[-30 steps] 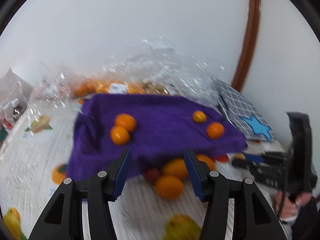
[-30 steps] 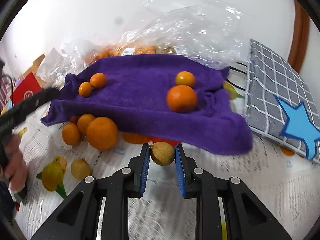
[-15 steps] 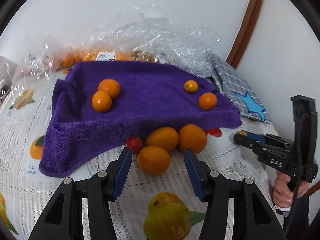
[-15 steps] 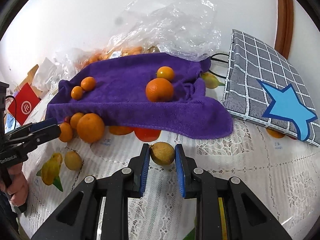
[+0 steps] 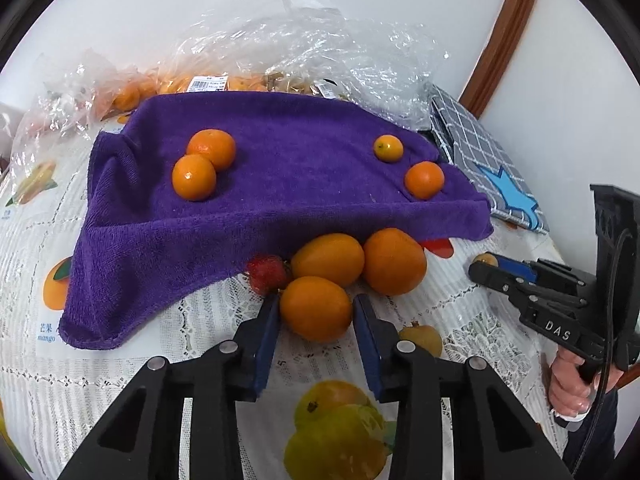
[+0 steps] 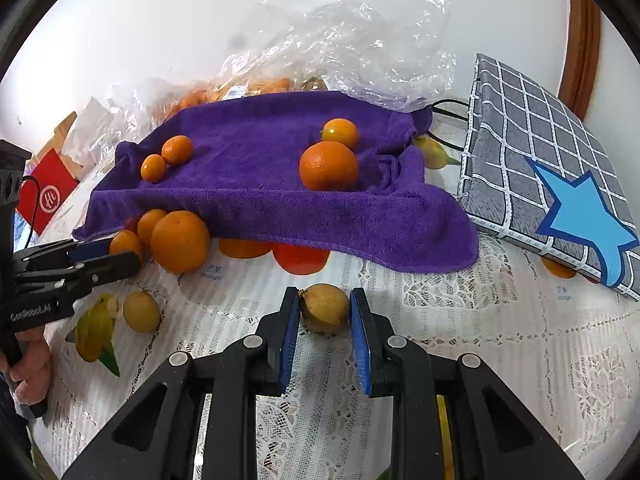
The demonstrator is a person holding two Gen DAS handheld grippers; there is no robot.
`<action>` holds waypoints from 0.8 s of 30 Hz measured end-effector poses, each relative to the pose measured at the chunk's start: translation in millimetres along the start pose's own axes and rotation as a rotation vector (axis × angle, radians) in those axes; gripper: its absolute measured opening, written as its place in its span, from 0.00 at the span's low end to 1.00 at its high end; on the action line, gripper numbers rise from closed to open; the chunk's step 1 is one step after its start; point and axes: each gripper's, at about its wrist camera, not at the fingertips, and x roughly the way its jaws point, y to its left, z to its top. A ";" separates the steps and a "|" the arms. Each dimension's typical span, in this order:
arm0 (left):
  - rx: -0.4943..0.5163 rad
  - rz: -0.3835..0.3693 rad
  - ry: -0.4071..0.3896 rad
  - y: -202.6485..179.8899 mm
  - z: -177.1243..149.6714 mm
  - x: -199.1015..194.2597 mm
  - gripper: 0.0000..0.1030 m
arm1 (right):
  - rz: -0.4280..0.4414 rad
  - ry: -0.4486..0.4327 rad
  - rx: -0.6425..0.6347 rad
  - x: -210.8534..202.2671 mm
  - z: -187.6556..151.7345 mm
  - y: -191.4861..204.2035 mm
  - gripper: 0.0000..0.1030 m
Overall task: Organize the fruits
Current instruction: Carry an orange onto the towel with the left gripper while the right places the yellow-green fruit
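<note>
A purple towel (image 5: 280, 184) lies on the table with several oranges on it, two at its left (image 5: 194, 177) and two at its right (image 5: 424, 180). My left gripper (image 5: 316, 308) is open, its jaws on either side of an orange (image 5: 316, 308) at the towel's front edge, beside two more oranges (image 5: 394, 261) and a red fruit (image 5: 267, 274). My right gripper (image 6: 325, 306) is shut on a small brown-yellow fruit (image 6: 325, 306), low over the lace cloth in front of the towel (image 6: 280, 184).
Clear plastic bags (image 5: 280, 52) with more fruit lie behind the towel. A grey checked pad with a blue star (image 6: 552, 176) lies to the right. A loose small yellow fruit (image 6: 141, 311) sits on the printed lace tablecloth (image 6: 500, 340). A red box (image 6: 48, 196) is far left.
My left gripper has moved forward and down until its open jaws flank the front orange. My right gripper has drawn back from the towel and lower, the small fruit still in it.
</note>
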 end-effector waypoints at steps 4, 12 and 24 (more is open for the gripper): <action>-0.011 -0.010 -0.032 2.0 -0.3 -5.9 0.34 | 0.008 -0.005 0.001 -0.9 0.1 -0.8 0.24; -0.015 -0.024 -0.140 3.3 0.7 -25.4 0.34 | 0.035 -0.026 0.026 -4.5 -0.2 -5.8 0.24; -0.118 -0.005 -0.204 31.2 8.7 -41.8 0.34 | 0.074 -0.106 0.115 -21.6 2.6 -21.2 0.24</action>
